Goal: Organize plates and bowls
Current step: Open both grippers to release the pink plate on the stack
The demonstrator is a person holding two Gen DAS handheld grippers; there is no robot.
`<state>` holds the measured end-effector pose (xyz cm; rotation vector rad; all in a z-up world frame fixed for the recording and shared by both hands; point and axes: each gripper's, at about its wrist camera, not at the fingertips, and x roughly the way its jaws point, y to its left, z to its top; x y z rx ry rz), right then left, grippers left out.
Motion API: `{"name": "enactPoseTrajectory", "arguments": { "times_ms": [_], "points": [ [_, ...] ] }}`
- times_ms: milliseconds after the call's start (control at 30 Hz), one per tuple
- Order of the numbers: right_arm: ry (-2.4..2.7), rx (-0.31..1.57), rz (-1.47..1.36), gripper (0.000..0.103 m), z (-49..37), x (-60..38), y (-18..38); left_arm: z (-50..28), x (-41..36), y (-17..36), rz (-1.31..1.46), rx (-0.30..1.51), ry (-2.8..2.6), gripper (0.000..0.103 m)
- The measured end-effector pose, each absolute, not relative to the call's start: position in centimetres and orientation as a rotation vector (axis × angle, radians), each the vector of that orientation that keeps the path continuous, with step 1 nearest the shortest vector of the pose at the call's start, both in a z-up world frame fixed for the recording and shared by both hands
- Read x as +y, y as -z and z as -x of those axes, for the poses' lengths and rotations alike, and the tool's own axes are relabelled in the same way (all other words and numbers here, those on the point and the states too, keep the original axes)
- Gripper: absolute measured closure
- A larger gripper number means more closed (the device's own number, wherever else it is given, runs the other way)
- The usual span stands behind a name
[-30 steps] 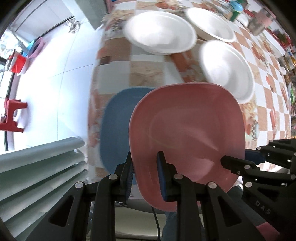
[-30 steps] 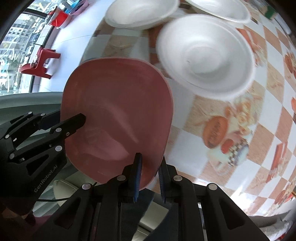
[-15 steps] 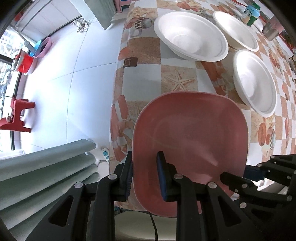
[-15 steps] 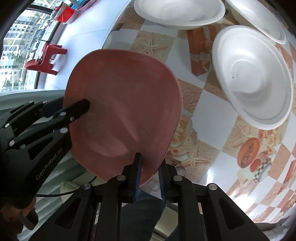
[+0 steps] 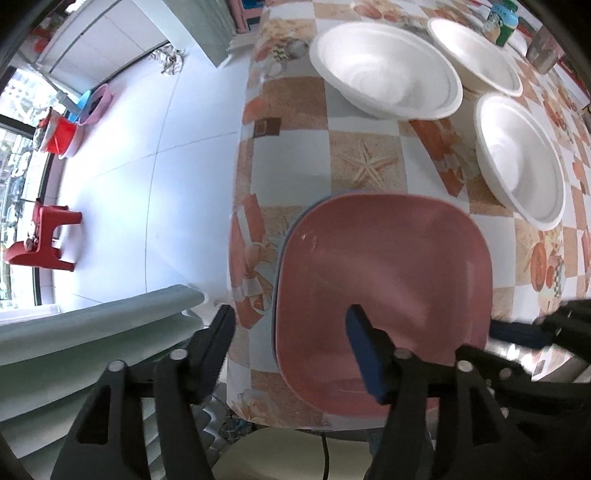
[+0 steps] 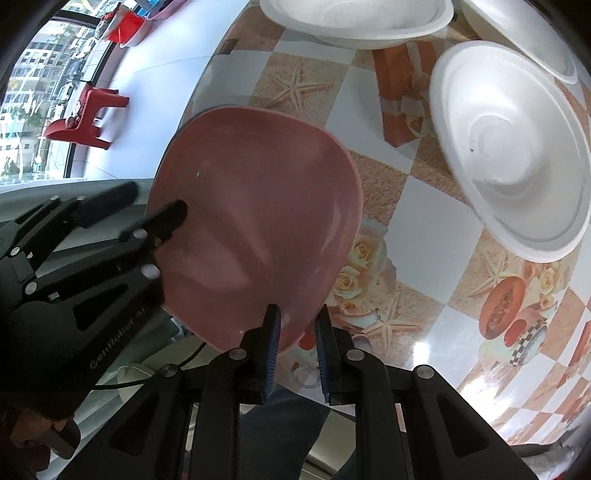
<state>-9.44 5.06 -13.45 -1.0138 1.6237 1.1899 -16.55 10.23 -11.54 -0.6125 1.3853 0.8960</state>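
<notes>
A pink square plate [image 5: 384,280] lies at the table's near corner on top of a blue plate whose edge [image 5: 286,240] peeks out on the left. My left gripper [image 5: 291,343] is open, its jaws spread wide around the pink plate's near left rim. My right gripper [image 6: 295,343] is shut on the pink plate's [image 6: 258,221] near right rim. Three white bowls [image 5: 384,70] [image 5: 476,55] [image 5: 521,158] sit farther back on the table.
The table has a checkered seashell-print cloth [image 5: 362,162]; its left edge drops to a white tiled floor [image 5: 147,147]. A red stool [image 5: 44,236] and basins [image 5: 70,133] stand on the floor. A pale green ribbed object [image 5: 74,339] is at lower left. Jars [image 5: 498,22] stand at the far end.
The pink plate came down onto the blue plate. My left gripper opened and let go of the rim. The right gripper keeps its hold.
</notes>
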Motion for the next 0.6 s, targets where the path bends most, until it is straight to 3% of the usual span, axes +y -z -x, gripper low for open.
{"name": "enactPoseTrajectory", "arguments": {
  "times_ms": [33, 67, 100, 133, 333, 600],
  "points": [
    [-1.191, 1.614, 1.013, 0.079, 9.2, 5.0, 13.2, 16.6, 10.2, 11.2, 0.619, 1.375, -0.894, 0.029],
    [-1.191, 1.602, 1.011, 0.056, 9.0, 4.9, 12.9, 16.7, 10.2, 10.8, 0.627, 1.361, -0.891, 0.026],
    [-1.192, 1.591, 1.005, 0.022, 8.6, 4.6, 12.6, 16.8, 10.2, 10.4, 0.637, 1.341, -0.886, 0.025],
    [-1.197, 1.574, 0.989, 0.011, 8.0, 4.1, 12.0, 16.7, 10.1, 9.9, 0.644, 1.329, -0.882, 0.025],
    [-1.151, 1.504, 0.978, 0.008, 5.6, 1.6, 9.6, 15.3, 9.3, 7.2, 0.667, 1.251, -0.823, 0.024],
    [-0.878, 1.581, 0.729, 0.008, -2.5, -3.1, 8.7, 9.9, 8.9, 5.2, 0.619, 1.221, -0.72, 0.024]
  ]
}}
